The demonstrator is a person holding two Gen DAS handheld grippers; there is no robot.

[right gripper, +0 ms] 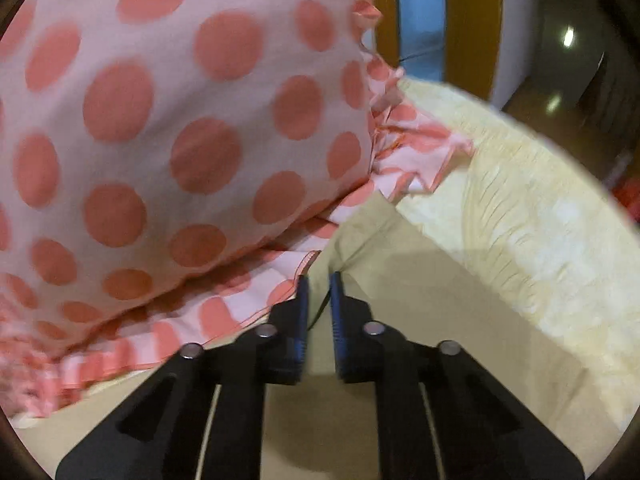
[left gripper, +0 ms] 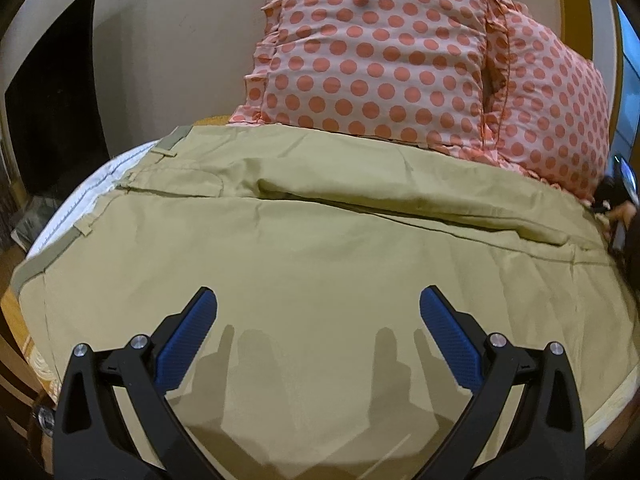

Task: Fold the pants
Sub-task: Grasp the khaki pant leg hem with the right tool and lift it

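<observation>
Khaki pants (left gripper: 312, 240) lie spread across the bed, folded lengthwise, with the waistband (left gripper: 132, 176) at the left. My left gripper (left gripper: 318, 300) is open and empty, hovering just above the near leg. In the right wrist view my right gripper (right gripper: 319, 280) is nearly shut on the pants' fabric (right gripper: 392, 280) near the far cuff end, right beside the pillow. The right gripper also shows at the far right edge of the left wrist view (left gripper: 618, 208).
Two pink polka-dot pillows (left gripper: 384, 52) stand behind the pants against the wall; one fills the left of the right wrist view (right gripper: 160, 120). A pale yellow bedspread (right gripper: 528, 200) extends right. A dark opening (left gripper: 52, 96) is at left.
</observation>
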